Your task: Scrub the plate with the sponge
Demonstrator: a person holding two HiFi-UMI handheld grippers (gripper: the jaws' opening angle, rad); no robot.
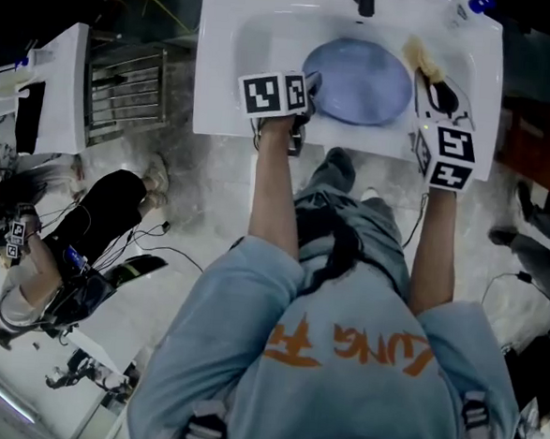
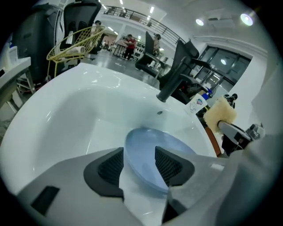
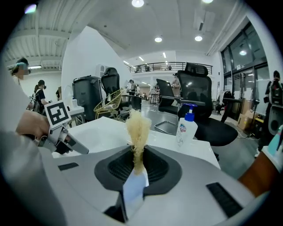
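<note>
Jaws of the left gripper (image 2: 139, 167) stood apart, with the rim of the blue plate (image 2: 148, 148) between them, not pressed (the plate lay in the basin of the white sink (image 2: 66, 110)). Jaws of the right gripper (image 3: 137, 164) were clamped on the yellowish sponge (image 3: 138, 126), above the sink's right rim.

White sink (image 1: 219, 79) — blue plate (image 1: 360, 79) in its basin; soap bottle (image 3: 185, 130) on rim.

The plate (image 1: 360, 81) is pale blue; the sink (image 1: 220, 69) is white. The sponge (image 3: 138, 126) is straw yellow. The left gripper (image 1: 309, 92) and right gripper (image 1: 437, 92) are light grey with black-and-white square markers. The soap bottle (image 3: 185, 127) is white with a blue pump.
</note>
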